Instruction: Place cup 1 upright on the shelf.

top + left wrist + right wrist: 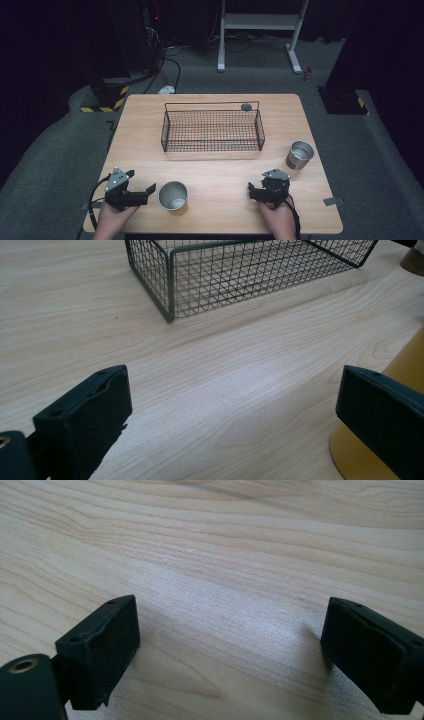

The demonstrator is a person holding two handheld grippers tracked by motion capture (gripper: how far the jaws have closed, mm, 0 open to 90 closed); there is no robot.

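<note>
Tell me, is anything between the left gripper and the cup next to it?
No. The left gripper, jaws open, sits right beside the near cup, with just bare table between them.

no readable text, labels, brands, numbers or signs anywhere

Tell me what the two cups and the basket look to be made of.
Near cup: apparently metal, with a shiny silvery inside and a gold-toned outer wall. Far cup: seemingly brushed steel, given its dull grey sheen. Basket: thin dark wire mesh, probably coated or painted metal.
</note>
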